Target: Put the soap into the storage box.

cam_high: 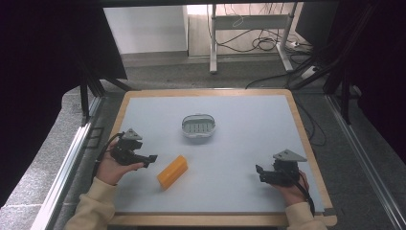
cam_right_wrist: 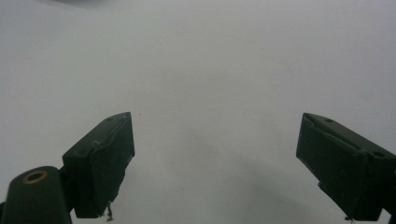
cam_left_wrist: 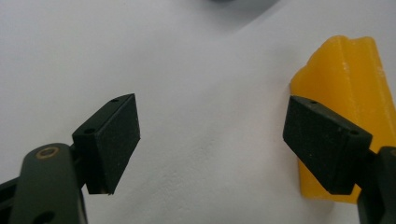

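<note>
A yellow block [cam_high: 173,171] lies on the grey mat near the front, a little left of centre. My left gripper [cam_high: 151,159] is just to its left, held low in the person's hand, jaws wide open. In the left gripper view the yellow block [cam_left_wrist: 348,79] sits behind the right-hand jaw, outside the gap, and bare mat lies between the fingers [cam_left_wrist: 114,140]. My right gripper [cam_high: 259,170] is at the front right, open, pointing left over bare mat. Its fingers [cam_right_wrist: 105,161] hold nothing.
A small oval dish [cam_high: 198,126] with a slotted grey insert stands near the mat's centre, beyond the block. The grey mat [cam_high: 239,143] lies on a wooden table [cam_high: 306,139]. Behind the table are a metal frame and cables on the floor.
</note>
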Motion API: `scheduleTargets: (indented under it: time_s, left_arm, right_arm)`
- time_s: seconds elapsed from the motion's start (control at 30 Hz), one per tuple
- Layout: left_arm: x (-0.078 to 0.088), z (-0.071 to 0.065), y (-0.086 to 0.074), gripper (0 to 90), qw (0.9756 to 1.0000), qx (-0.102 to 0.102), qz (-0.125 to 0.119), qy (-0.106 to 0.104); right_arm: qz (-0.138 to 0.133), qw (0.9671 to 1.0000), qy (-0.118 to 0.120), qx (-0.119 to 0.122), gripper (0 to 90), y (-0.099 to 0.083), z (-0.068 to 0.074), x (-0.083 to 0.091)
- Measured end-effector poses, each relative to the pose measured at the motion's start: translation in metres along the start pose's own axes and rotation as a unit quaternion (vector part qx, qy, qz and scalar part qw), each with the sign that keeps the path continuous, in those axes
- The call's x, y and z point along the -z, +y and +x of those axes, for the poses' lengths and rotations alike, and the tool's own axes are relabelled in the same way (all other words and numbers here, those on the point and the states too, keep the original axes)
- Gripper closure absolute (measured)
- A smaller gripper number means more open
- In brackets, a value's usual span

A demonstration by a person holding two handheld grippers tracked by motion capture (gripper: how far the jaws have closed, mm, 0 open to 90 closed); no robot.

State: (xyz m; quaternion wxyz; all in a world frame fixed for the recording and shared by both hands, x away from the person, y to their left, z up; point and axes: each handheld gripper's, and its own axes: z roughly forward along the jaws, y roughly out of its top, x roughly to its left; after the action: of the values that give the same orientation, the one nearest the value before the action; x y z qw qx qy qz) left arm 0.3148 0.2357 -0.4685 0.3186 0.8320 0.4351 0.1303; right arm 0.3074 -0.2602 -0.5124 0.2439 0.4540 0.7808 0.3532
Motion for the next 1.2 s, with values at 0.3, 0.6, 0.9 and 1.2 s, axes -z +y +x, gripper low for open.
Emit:
scheduleTargets:
  time_s: [0.3, 0.6, 0.9, 1.2]
  left_arm:
    - [0.009, -0.009, 0.005, 21.4, 0.9999, -0.012, 0.005, -0.007]
    - [0.012, -0.015, 0.008, 21.5, 0.9995, -0.016, 0.000, -0.026]
    - [0.014, -0.019, 0.009, 21.3, 0.9992, -0.023, 0.004, -0.033]
    - [0.015, -0.028, 0.012, 21.4, 0.9986, -0.037, 0.009, -0.035]
  right_arm:
    - [0.004, 1.0000, -0.003, 0.005, 11.7, 0.000, 0.001, 0.000]
    - [0.007, 1.0000, -0.003, 0.007, 11.7, -0.001, 0.001, -0.001]
    - [0.008, 0.9999, -0.001, 0.008, 11.7, -0.001, 0.002, -0.001]
    - [0.009, 0.9999, 0.000, 0.009, 11.7, -0.001, 0.002, -0.001]
